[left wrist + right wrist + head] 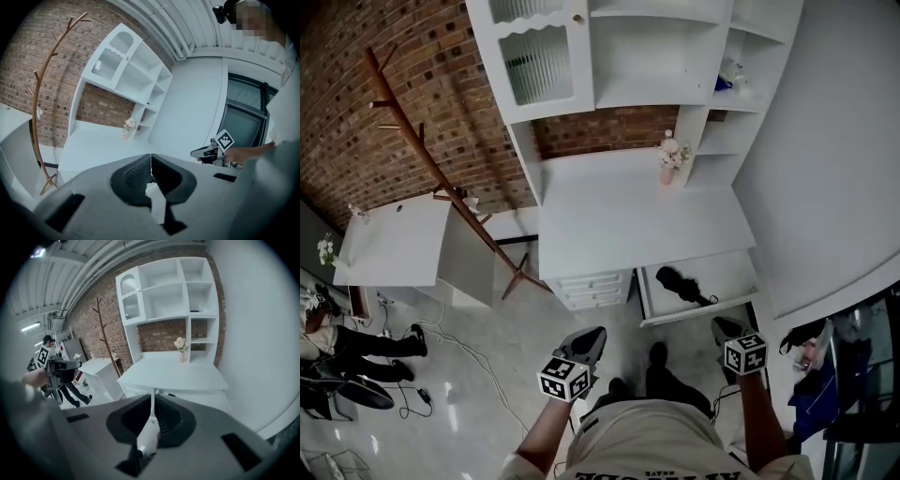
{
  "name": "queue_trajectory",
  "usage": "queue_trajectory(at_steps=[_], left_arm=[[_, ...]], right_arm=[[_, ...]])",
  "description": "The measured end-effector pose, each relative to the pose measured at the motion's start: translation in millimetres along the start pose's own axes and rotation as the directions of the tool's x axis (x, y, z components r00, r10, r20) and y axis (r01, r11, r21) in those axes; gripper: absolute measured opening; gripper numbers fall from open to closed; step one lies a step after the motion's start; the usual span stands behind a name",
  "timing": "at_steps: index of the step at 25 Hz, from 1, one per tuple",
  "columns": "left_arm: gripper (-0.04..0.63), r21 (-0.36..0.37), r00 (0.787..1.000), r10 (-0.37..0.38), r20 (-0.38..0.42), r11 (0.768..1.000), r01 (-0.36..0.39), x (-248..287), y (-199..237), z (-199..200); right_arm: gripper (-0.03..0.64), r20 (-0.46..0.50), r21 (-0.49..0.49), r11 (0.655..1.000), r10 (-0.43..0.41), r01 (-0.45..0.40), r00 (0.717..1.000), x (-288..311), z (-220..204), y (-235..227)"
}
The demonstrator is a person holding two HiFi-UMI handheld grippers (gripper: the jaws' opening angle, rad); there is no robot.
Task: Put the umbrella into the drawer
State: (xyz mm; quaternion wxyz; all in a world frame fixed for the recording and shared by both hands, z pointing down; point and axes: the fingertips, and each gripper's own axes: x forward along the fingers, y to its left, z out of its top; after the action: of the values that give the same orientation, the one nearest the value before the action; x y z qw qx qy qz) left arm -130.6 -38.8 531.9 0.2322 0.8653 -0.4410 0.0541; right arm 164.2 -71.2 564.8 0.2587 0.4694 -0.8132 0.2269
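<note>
Black umbrella (682,284) seen lying inside open drawer (741,298) under right end of desk (628,220). Left gripper (592,336) held clear before desk, jaws pressed together, nothing between. Right gripper (724,325) likewise closed, empty.

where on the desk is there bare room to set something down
Nearly all the desk top is bare, from front edge to shelf unit; only the flower vase stands back right. The open drawer holds the umbrella, with bare room right of it.
</note>
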Motion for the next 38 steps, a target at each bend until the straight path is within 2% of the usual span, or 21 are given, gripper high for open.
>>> queue_trajectory(at_steps=[12, 17, 22, 27, 30, 38], left_arm=[[0.026, 0.065, 0.998, -0.052, 0.034, 0.997, 0.050, 6.3, -35.5, 20.0], [0.026, 0.127, 0.997, -0.028, 0.068, 0.992, 0.019, 8.9, -47.6, 32.4], [0.026, 0.171, 0.995, 0.024, 0.092, 0.985, -0.040, 19.3, -54.9, 42.2], [0.026, 0.283, 0.993, 0.080, 0.089, 0.954, -0.102, 30.3, -71.7, 54.7], [0.026, 0.275, 0.990, 0.086, 0.113, 0.955, -0.114, 35.1, -76.7, 63.5], [0.026, 0.277, 0.985, 0.096, 0.141, 0.952, -0.133, 43.9, -89.6, 75.8]], right_arm=[[0.041, 0.144, 0.041, 0.997, -0.078, 0.073, 0.987, -74.6, 2.4, -14.0], [0.041, 0.302, 0.012, 0.993, -0.119, 0.121, 0.946, -103.5, 22.8, -29.4], [0.041, 0.380, -0.016, 0.989, -0.130, 0.147, 0.916, -121.1, 29.3, -51.2], [0.041, 0.424, -0.007, 0.988, -0.137, 0.154, 0.895, -136.1, 40.2, -74.3], [0.040, 0.424, -0.028, 0.985, -0.140, 0.168, 0.895, -140.0, 47.4, -85.2], [0.034, 0.441, -0.082, 0.987, -0.088, 0.137, 0.893, -139.7, 56.3, -94.3]])
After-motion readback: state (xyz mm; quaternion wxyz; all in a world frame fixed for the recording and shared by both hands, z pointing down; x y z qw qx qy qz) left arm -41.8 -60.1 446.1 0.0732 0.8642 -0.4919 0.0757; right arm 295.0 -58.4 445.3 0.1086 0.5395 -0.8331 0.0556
